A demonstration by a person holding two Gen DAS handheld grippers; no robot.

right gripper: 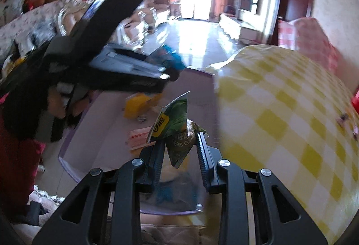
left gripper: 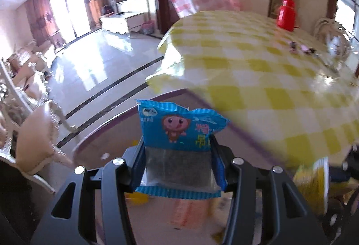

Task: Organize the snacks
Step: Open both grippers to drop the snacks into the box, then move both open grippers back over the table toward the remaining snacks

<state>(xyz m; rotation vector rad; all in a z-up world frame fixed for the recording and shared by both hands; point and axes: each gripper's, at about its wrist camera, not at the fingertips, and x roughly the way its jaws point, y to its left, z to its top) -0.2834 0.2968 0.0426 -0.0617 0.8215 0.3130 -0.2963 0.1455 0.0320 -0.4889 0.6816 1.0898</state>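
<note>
Above the purple bin (right gripper: 74, 155), each gripper's fingers pinch a snack: the left gripper (left gripper: 178, 155) holds a blue packet (left gripper: 179, 128), the right gripper (right gripper: 179, 146) only a corner of a green packet (right gripper: 177, 133), which may slip.

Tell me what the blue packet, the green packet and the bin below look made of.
Blue packet: glossy plastic film, probably; crimped serrated ends, a clear window over dark contents. Green packet: shiny printed film, possibly foil-lined; it creases sharply where the right tool pinches it. Bin: translucent purple plastic, smooth and rigid-looking; blurred items show through its wall.
</note>
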